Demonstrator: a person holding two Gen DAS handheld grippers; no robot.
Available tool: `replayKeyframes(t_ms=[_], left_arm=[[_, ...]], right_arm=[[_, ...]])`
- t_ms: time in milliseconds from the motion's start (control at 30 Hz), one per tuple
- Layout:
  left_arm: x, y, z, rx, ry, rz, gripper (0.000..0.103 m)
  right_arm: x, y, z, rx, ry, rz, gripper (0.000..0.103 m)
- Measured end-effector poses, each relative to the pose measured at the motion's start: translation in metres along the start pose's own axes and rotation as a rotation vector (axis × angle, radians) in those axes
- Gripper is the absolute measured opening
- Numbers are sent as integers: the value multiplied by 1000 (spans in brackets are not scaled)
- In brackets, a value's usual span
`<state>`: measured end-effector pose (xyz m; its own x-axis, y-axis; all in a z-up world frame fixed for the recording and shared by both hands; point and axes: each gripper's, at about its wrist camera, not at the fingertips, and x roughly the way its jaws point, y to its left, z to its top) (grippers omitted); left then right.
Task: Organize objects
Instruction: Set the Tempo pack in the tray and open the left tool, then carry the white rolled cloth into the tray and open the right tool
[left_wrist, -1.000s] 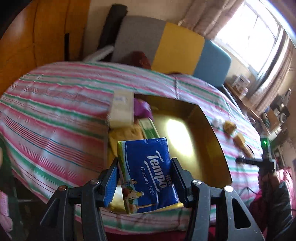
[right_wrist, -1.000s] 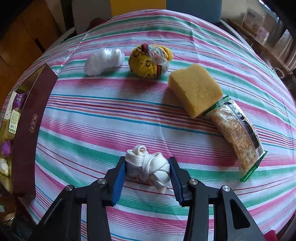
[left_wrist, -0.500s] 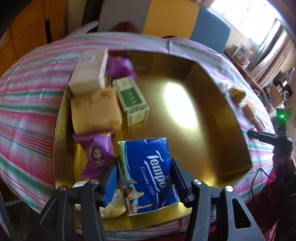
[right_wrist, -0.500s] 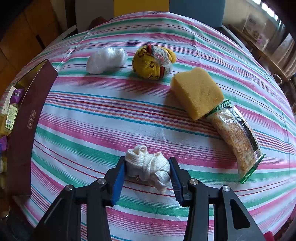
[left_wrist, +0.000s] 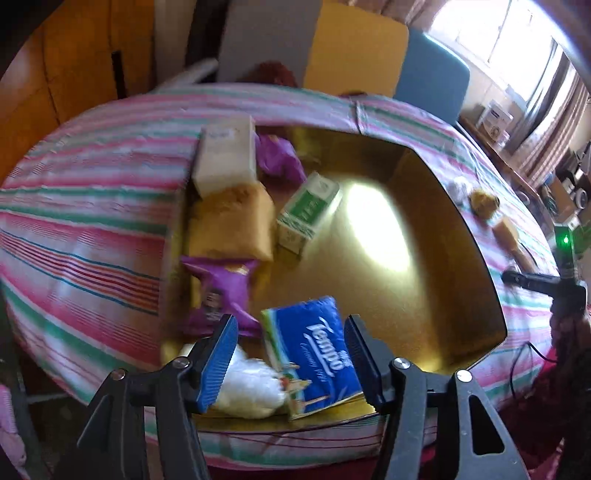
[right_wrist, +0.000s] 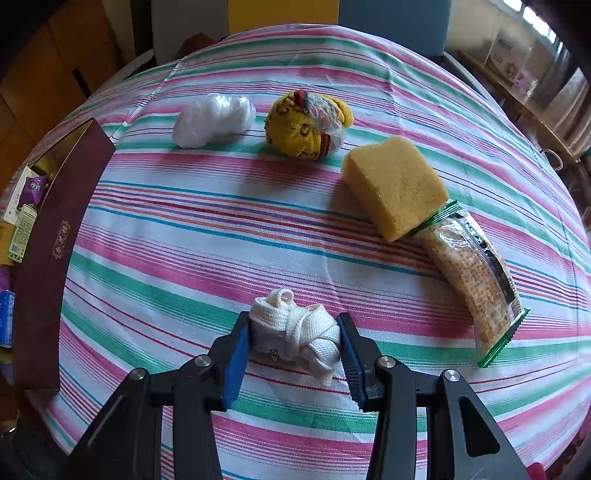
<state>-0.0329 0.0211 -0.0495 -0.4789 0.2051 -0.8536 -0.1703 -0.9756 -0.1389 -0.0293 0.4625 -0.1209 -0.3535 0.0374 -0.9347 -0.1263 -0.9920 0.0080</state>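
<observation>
My left gripper (left_wrist: 288, 350) is open over the near end of a gold-lined box (left_wrist: 476, 258). A blue Tempo tissue pack (left_wrist: 314, 354) lies tilted in the box between and below the jaws, free of them, partly on a white bag (left_wrist: 251, 384). The box also holds a purple snack packet (left_wrist: 221, 291), a yellow sponge (left_wrist: 229, 221), a green carton (left_wrist: 308, 210) and a white box (left_wrist: 227, 155). My right gripper (right_wrist: 295, 345) is shut on a white knotted cloth bundle (right_wrist: 295, 332) at the striped tablecloth (right_wrist: 184, 236).
On the cloth ahead of the right gripper lie a white plastic bag (right_wrist: 214, 120), a yellow patterned bundle (right_wrist: 308, 123), a yellow sponge block (right_wrist: 395, 184) and a cracker packet (right_wrist: 476, 280). The box's maroon wall (right_wrist: 55, 251) stands at the left. Chairs stand behind the table.
My left gripper has opened and let go of the Tempo pack, which now lies tilted in the box. The right gripper still holds the cloth bundle, barely moved.
</observation>
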Motion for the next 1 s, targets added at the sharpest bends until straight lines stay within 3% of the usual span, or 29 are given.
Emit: replayKeyframes(t_ms=[167, 467, 1000], left_arm=[[-25, 3, -1, 18, -95, 90, 61], [-42, 3, 2, 50, -167, 164, 61], [-46, 4, 0, 49, -180, 153, 61]], right_arm=[[0, 3, -1, -11, -6, -16, 46], [-2, 7, -5, -5, -20, -40, 46], [-3, 11, -5, 5, -35, -69, 45]])
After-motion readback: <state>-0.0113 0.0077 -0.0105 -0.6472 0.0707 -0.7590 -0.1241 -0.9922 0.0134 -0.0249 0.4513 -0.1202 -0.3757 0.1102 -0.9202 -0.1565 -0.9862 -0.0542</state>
